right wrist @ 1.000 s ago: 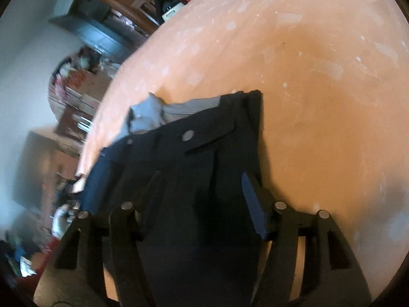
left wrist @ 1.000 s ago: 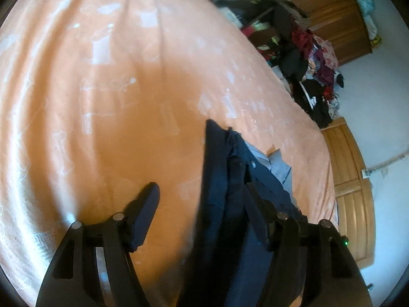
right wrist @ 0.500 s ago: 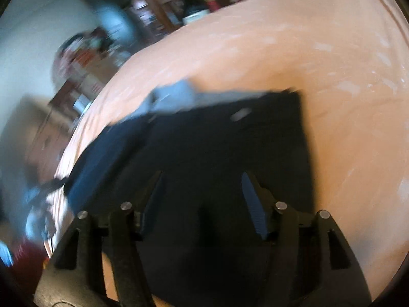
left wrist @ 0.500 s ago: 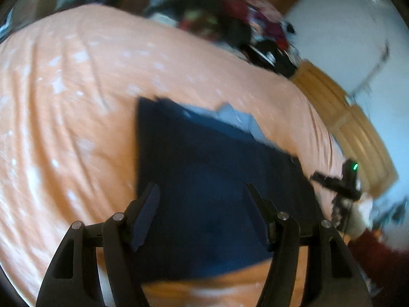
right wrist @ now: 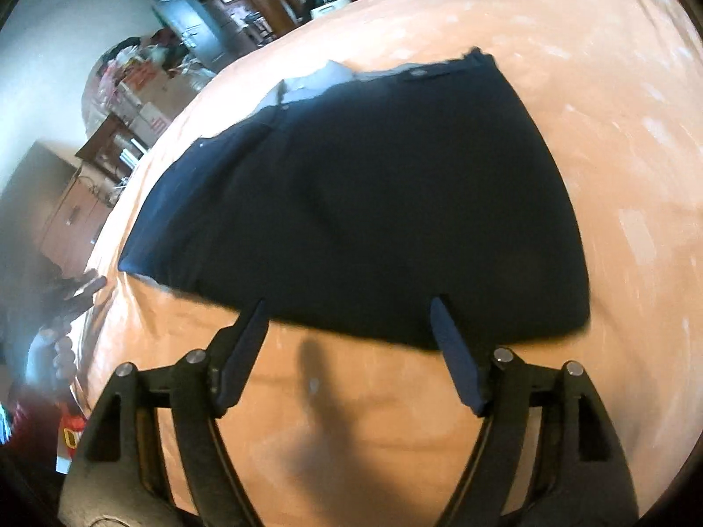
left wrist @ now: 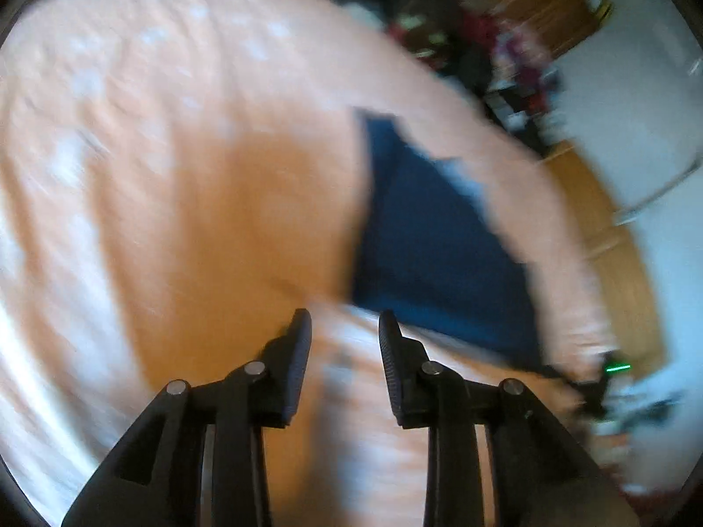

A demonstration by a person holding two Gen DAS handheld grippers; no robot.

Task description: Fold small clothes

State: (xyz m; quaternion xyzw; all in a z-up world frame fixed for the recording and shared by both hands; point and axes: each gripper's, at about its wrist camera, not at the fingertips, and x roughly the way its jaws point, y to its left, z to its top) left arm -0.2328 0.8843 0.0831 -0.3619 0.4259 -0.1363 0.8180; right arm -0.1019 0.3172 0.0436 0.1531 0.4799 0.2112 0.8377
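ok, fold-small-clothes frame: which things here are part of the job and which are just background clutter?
Part of the job:
- dark navy garment, lying flat on the orange bedspread
- left gripper, open, empty
- right gripper, open, empty, just short of the garment's near edge

Just lying about:
- heap of clothes beyond the bed
- wooden cabinet
- cluttered shelves

An orange bedspread (right wrist: pixel 571 88) with pale blotches fills the scene. Beyond it a white wall (left wrist: pixel 624 101), wooden furniture (left wrist: pixel 615 237) at the bed's edge, a cluttered heap of clothes (left wrist: pixel 474 44), dark shelving (right wrist: pixel 206 22) and stacked boxes (right wrist: pixel 145 110).
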